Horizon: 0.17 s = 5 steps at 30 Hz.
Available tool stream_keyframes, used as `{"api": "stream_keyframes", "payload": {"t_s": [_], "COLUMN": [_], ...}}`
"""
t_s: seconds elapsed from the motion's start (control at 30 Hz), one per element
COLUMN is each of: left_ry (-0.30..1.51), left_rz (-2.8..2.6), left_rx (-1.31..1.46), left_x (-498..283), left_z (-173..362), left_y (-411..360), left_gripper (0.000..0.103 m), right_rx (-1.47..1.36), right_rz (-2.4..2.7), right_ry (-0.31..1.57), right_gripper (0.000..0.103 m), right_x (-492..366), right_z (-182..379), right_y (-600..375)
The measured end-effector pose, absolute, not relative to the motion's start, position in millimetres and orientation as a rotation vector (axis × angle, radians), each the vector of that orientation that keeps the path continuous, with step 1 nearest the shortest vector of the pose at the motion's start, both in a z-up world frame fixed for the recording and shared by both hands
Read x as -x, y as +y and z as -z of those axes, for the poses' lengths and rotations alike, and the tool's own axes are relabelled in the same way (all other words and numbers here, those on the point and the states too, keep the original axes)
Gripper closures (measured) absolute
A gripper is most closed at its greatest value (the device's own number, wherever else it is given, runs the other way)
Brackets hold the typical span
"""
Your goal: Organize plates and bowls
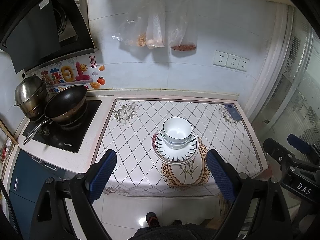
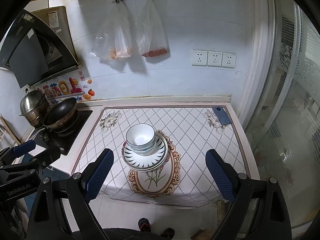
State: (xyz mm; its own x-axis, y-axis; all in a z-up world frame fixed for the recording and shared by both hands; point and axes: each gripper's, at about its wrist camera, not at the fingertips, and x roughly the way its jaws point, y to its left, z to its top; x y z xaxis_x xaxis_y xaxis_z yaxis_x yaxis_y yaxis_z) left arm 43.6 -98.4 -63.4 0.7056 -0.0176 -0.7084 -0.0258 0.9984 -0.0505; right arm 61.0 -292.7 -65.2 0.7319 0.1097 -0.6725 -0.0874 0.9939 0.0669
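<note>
White bowls (image 1: 177,132) with dark rims are nested and stand on a stack of plates (image 1: 176,153); the top plate has dark leaf marks round its rim. The stack sits mid-counter on a patterned mat (image 1: 140,140). It also shows in the right wrist view, bowls (image 2: 141,137) on plates (image 2: 146,158). My left gripper (image 1: 161,172) is open and empty, held back above the counter's front edge, short of the stack. My right gripper (image 2: 159,171) is open and empty, likewise short of the stack.
A black wok (image 1: 66,105) and a steel steamer pot (image 1: 30,94) stand on the hob at left. A blue phone (image 2: 222,115) lies at the mat's far right corner. Plastic bags (image 1: 156,26) hang on the wall. A glass door is at right.
</note>
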Motion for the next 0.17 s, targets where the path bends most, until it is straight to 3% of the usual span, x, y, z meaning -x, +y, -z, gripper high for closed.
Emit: {"api": "stream_keyframes", "payload": {"t_s": [0.17], "left_ry": [0.783], "left_rz": [-0.009], "left_rx": [0.053], "left_x": [-48.9], "left_z": [62.9], "left_y": [-100.6], "left_gripper": [0.011], "right_rx": [-0.030], "right_rz": [-0.111], "right_ry": [0.742], "right_gripper": [0.008], "right_x": [-62.0], "right_z": [65.7], "right_y": [-293.6]}}
